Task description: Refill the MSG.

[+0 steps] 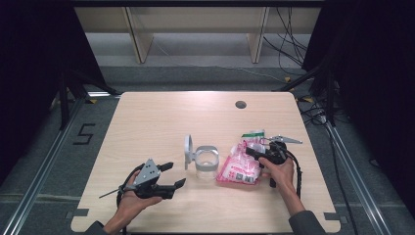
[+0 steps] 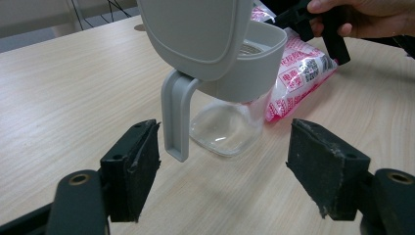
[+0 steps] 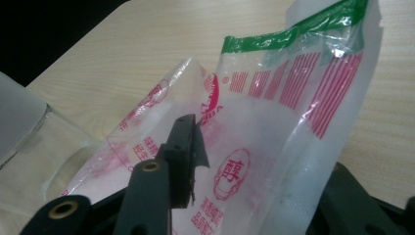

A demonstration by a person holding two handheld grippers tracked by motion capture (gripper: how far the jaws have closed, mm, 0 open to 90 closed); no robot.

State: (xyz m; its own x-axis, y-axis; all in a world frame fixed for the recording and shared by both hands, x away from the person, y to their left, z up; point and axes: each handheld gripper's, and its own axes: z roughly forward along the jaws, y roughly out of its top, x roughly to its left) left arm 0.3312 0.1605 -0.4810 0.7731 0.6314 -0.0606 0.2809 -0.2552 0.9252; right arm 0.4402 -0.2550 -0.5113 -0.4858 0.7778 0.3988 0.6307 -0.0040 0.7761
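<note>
Right gripper (image 1: 255, 152) at the right of the table (image 1: 161, 112), jaws either side of the upper part of the pink-printed plastic bag (image 1: 240, 164); whether the pads press on it, impossible to tell. Bag lying just right of the clear jar (image 1: 206, 164), lid (image 1: 188, 149) flipped up. Left gripper (image 1: 172, 175) near-left, jaws wide apart, holding nothing, facing the jar.

A: Where does the high view sit?
B: Above the near edge, facing forward and down over the table (image 1: 147, 117).
A: The gripper views?
B: Low, close-up; both share the pink printed bag (image 2: 298, 73) and jar (image 2: 230, 112).
</note>
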